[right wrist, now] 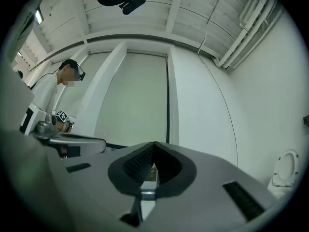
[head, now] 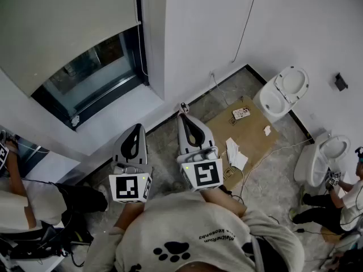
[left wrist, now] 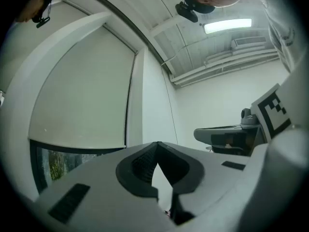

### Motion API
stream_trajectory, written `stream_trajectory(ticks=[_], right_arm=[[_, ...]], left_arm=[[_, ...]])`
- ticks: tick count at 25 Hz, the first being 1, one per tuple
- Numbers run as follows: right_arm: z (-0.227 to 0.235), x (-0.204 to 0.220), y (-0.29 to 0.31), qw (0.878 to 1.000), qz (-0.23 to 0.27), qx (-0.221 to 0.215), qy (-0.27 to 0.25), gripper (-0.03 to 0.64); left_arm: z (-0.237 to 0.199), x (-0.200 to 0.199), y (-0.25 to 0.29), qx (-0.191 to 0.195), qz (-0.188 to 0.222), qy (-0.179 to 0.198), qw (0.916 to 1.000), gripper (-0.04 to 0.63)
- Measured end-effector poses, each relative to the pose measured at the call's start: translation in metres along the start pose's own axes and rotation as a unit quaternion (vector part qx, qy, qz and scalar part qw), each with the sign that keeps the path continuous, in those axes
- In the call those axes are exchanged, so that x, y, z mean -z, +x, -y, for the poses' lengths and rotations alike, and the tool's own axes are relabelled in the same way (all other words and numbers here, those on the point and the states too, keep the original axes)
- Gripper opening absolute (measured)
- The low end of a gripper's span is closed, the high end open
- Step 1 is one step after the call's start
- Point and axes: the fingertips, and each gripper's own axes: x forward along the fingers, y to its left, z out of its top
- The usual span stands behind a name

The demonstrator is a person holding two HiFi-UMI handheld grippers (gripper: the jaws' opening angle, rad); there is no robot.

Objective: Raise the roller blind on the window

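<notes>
Both grippers hover before the window, well short of it. The left gripper [head: 136, 130] has its jaws pressed together on nothing; the right gripper [head: 185, 117] is likewise closed and empty. The blind [head: 57, 21] covers most of the window, leaving a strip of glass [head: 93, 75] along the bottom edge. A thin cord [head: 139, 44] hangs at the window's right edge. The jaws may miss so thin a cord or let it slip. If it is a loop, pulling the wrong side would lower the blind. Print on the person's shirt [head: 187, 220] sits upside down and is too small to read surely. The marker cubes [head: 130, 187] carry patterns only.
</notes>
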Motion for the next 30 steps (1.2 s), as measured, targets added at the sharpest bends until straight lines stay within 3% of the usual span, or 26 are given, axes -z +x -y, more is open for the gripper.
stream_trajectory(ticks=[18, 30], right_arm=[[-0.021, 0.012, 0.037, 1.0, 0.008, -0.024, 0.011, 0.009], [0.001, 0.027, 0.13, 0.999, 0.01, -0.04, 0.009, 0.009]], left_arm=[[-0.025, 0.013, 0.023, 0.018, 0.0, -0.007, 0.9998, 0.008], [-0.067, 0.024, 0.104, 0.01, 0.008, -0.006, 0.9999, 0.008]])
